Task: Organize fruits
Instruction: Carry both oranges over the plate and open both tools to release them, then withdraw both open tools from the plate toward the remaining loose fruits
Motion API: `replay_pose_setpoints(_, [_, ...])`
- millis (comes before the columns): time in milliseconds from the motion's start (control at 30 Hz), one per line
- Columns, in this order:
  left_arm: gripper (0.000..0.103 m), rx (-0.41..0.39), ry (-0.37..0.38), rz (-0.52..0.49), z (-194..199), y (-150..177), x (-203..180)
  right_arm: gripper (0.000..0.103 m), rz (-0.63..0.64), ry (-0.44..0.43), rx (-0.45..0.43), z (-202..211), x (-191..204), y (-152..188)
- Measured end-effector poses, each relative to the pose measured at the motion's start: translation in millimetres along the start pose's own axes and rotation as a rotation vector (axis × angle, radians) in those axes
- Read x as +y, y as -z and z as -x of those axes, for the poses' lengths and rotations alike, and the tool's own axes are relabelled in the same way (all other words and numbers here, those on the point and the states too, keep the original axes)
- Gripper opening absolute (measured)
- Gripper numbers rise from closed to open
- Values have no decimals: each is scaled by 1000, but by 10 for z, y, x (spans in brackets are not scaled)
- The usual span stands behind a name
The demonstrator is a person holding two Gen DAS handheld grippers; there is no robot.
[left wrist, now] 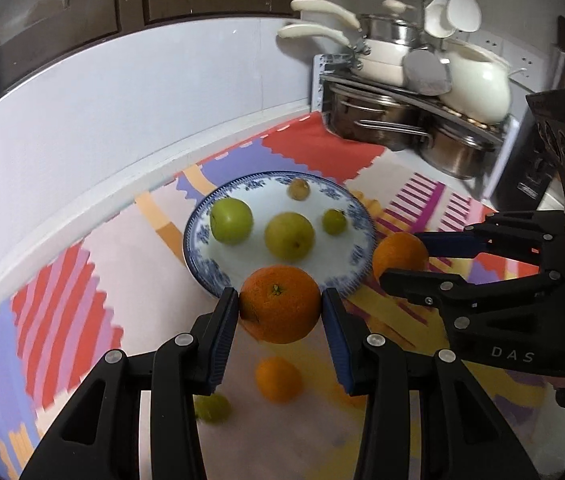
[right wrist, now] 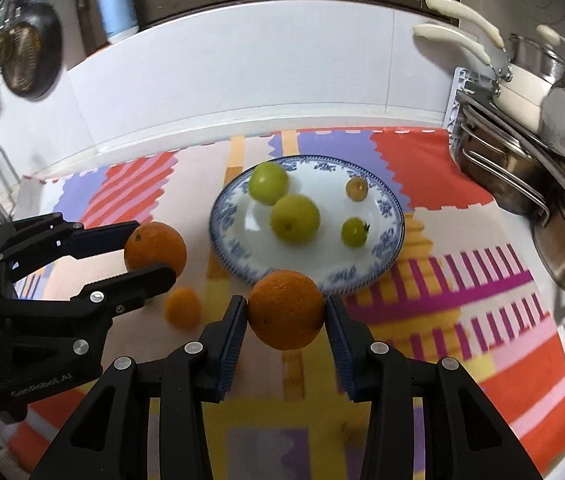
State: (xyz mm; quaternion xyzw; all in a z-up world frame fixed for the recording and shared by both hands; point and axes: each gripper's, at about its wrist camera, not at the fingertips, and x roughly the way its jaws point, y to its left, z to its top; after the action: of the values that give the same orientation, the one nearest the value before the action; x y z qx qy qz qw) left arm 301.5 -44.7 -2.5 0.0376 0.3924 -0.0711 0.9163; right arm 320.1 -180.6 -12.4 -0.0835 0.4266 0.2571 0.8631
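My left gripper [left wrist: 280,306] is shut on an orange [left wrist: 279,303] and holds it above the mat, just in front of the blue-and-white plate [left wrist: 346,280]. My right gripper [right wrist: 286,312] is shut on a second orange [right wrist: 286,310], also near the plate's [right wrist: 226,256] front rim. The plate holds two large green fruits [left wrist: 289,236] [left wrist: 231,220], a small green one [left wrist: 334,221] and a small brownish one [left wrist: 298,189]. A small orange [left wrist: 278,379] and a green fruit [left wrist: 212,407] lie on the mat below the left gripper. Each gripper shows in the other's view, the right one [left wrist: 402,258] and the left one [right wrist: 150,254].
A colourful patterned mat [right wrist: 462,280] covers the counter. A rack with steel pots and white pans [left wrist: 414,92] stands at the back right. A white wall edge [right wrist: 222,92] runs behind the plate. A pump bottle [right wrist: 116,4] stands on the ledge at the back left.
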Motion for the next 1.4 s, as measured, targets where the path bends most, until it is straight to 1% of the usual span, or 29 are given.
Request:
replay_pose_setpoints(167, [43, 41, 8, 3, -327, -220, 157, 41, -17, 0, 50, -309, -181, -213])
replay_pose_setpoints(333, [43, 93, 22, 3, -610, -325, 235, 41, -31, -6, 96, -554, -300, -342])
replay_pose_setpoints(533, [43, 139, 32, 0, -818, -337, 280, 41, -37, -7, 137, -781, -378, -388])
replay_pose_setpoints(767, [43, 161, 47, 5, -926, -324, 318, 41, -25, -18, 160, -928, -373, -393])
replay_pose_setpoints(900, [43, 165, 42, 1, -930, -317, 326, 41, -24, -21, 165, -953, -370, -388])
replay_pose_setpoints(933, [47, 159, 40, -2, -910, -318, 324, 41, -22, -18, 165, -950, -366, -386])
replay_pose_setpoints(967, [55, 148, 32, -6, -879, -321, 320, 42, -17, -13, 166, -945, -357, -382])
replay_pose_setpoints(1033, [62, 126, 25, -14, -814, -330, 310, 42, -11, -3, 161, -921, -345, -373])
replay_pose_setpoints(1100, [62, 115, 18, -25, -735, -338, 286, 45, -3, 1, 147, -861, -328, -370])
replay_pose_setpoints(1200, [63, 91, 19, -21, -579, -333, 253, 45, -4, 11, 116, -729, -319, -371])
replay_pose_setpoints(1233, [65, 80, 15, -19, -522, -326, 240, 45, -5, 16, 107, -688, -317, -370])
replay_pose_setpoints(1333, [72, 54, -26, -6, -336, -304, 193, 45, 4, 40, 73, -521, -287, -352])
replay_pose_setpoints(1400, [74, 35, -45, 5, -211, -282, 159, 45, 8, 53, 54, -406, -268, -326])
